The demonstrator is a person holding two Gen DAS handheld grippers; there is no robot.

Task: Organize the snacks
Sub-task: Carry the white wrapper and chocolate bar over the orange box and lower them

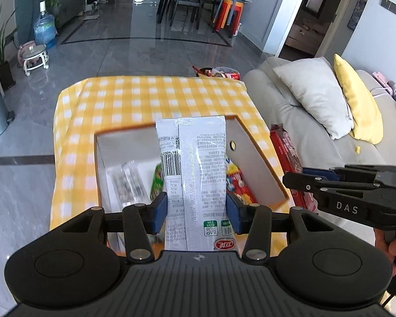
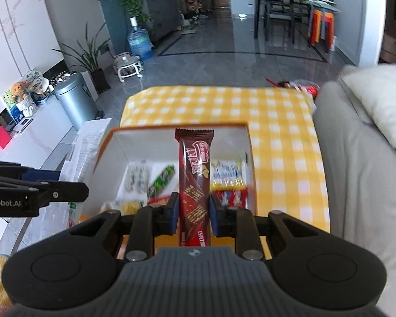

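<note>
My left gripper [image 1: 196,212] is shut on a white snack packet [image 1: 198,163] with a barcode, held upright above an orange-edged box [image 1: 100,142]. My right gripper [image 2: 193,211] is shut on a brown wafer bar [image 2: 194,169], which also hangs over the box [image 2: 113,137]. In the box lie a green packet [image 2: 162,179], a red and yellow packet [image 2: 228,182] and a clear wrapped snack [image 2: 137,177]. In the left wrist view the right gripper [image 1: 298,178] shows at the right with the bar's red-brown pack [image 1: 287,150]. The left gripper's body [image 2: 39,192] shows at the left of the right wrist view.
The box stands on a table with a yellow checked cloth [image 1: 150,97]. A grey sofa [image 2: 356,171] with a white cushion [image 1: 314,92] and a yellow one [image 1: 356,100] flanks it on the right. More snacks [image 1: 219,72] lie beyond the table's far edge. A metal bin [image 2: 75,100] stands at the left.
</note>
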